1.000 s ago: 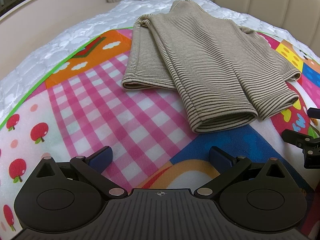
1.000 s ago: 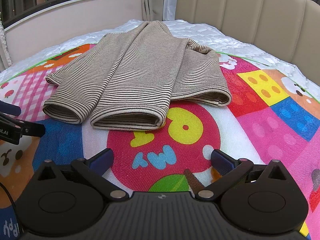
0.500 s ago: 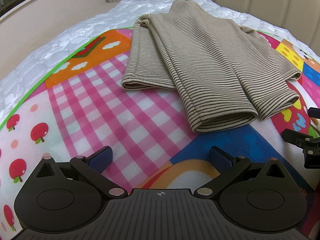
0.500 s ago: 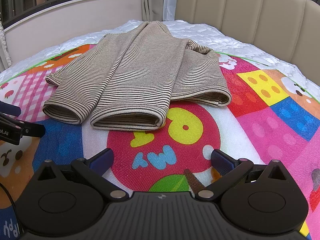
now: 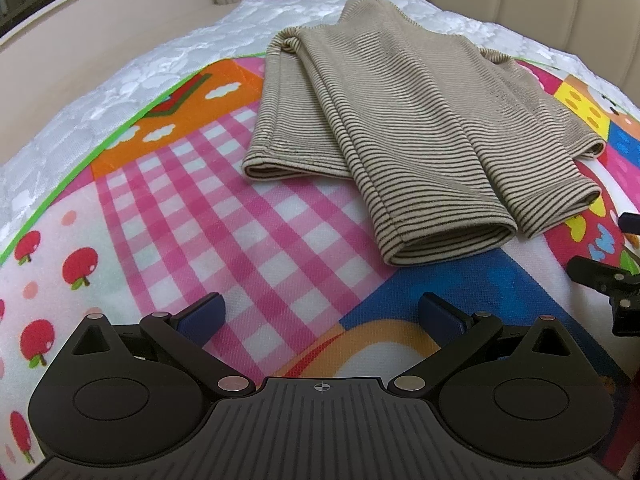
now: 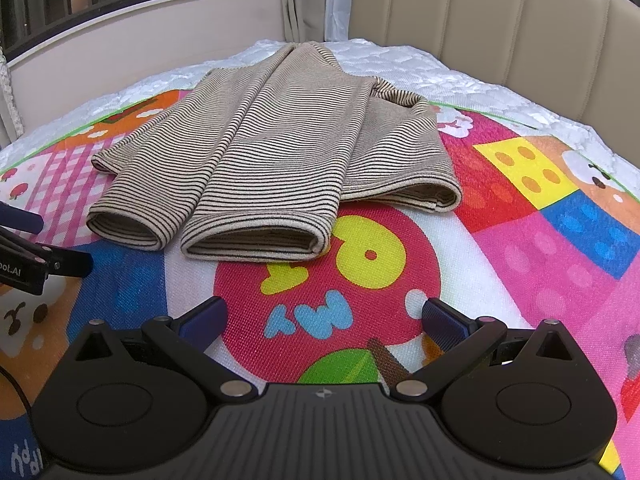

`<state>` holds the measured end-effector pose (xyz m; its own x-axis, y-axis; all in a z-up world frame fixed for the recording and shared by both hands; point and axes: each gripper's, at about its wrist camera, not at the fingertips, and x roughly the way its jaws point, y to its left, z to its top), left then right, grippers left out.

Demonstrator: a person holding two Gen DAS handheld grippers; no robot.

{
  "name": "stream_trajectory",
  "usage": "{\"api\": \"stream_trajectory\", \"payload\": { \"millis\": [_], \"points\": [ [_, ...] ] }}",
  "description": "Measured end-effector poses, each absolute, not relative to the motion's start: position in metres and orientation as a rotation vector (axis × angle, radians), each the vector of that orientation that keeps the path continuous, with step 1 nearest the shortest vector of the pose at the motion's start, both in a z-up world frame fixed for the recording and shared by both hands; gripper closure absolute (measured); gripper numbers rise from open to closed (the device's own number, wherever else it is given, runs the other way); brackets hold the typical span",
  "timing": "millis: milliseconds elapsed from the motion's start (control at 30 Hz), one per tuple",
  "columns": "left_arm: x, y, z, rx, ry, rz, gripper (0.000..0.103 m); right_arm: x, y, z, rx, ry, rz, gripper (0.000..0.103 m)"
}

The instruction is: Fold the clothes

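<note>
A beige garment with thin dark stripes [image 5: 408, 120] lies on a colourful play mat [image 5: 192, 216], its two sleeves folded over the body with the cuffs pointing toward me. It also shows in the right wrist view [image 6: 280, 160]. My left gripper [image 5: 320, 312] is open and empty, low over the mat, short of the sleeve cuffs. My right gripper [image 6: 324, 316] is open and empty, also short of the cuffs. Each gripper appears at the edge of the other's view: the right one [image 5: 608, 276] and the left one [image 6: 36, 252].
The mat [image 6: 520, 208] covers a white quilted mattress [image 5: 100, 92]. A beige padded headboard [image 6: 500, 20] runs behind and to the right. A low wall with a window [image 6: 120, 8] and curtains stands at the far left.
</note>
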<state>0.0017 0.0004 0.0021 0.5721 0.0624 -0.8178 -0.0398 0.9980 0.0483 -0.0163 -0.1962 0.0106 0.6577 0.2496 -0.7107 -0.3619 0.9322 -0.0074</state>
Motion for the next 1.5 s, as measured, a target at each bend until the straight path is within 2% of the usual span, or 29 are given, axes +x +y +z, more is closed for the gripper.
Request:
{"api": "stream_trajectory", "payload": {
  "millis": [800,1067,1167,1267,1333,1400,1467,1500],
  "points": [
    [0.010,0.003,0.004,0.048,1.008,0.020,0.000,-0.017,-0.195,0.011,-0.173,0.776,0.352,0.000],
    [0.024,0.010,0.007,0.024,1.080,-0.017,0.000,0.006,-0.205,0.025,-0.184,0.900,0.479,0.000],
    [0.034,0.021,0.016,-0.042,1.108,-0.053,0.000,0.022,-0.214,0.057,-0.175,0.860,0.541,0.010],
    [0.049,0.033,0.036,-0.113,1.057,-0.107,0.003,0.037,-0.219,0.093,-0.215,0.769,0.583,0.010],
    [0.070,0.040,0.057,-0.129,1.013,-0.120,0.004,0.059,-0.213,0.116,-0.272,0.706,0.596,0.015],
    [0.092,0.047,0.078,-0.144,0.969,-0.133,0.004,0.089,-0.200,0.134,-0.310,0.685,0.601,0.035],
    [0.124,0.054,0.095,-0.178,0.958,-0.147,0.007,0.119,-0.184,0.147,-0.322,0.699,0.622,0.052],
    [0.139,0.055,0.100,-0.183,0.947,-0.154,0.009,0.131,-0.175,0.149,-0.345,0.706,0.624,0.054]
  ]
}}
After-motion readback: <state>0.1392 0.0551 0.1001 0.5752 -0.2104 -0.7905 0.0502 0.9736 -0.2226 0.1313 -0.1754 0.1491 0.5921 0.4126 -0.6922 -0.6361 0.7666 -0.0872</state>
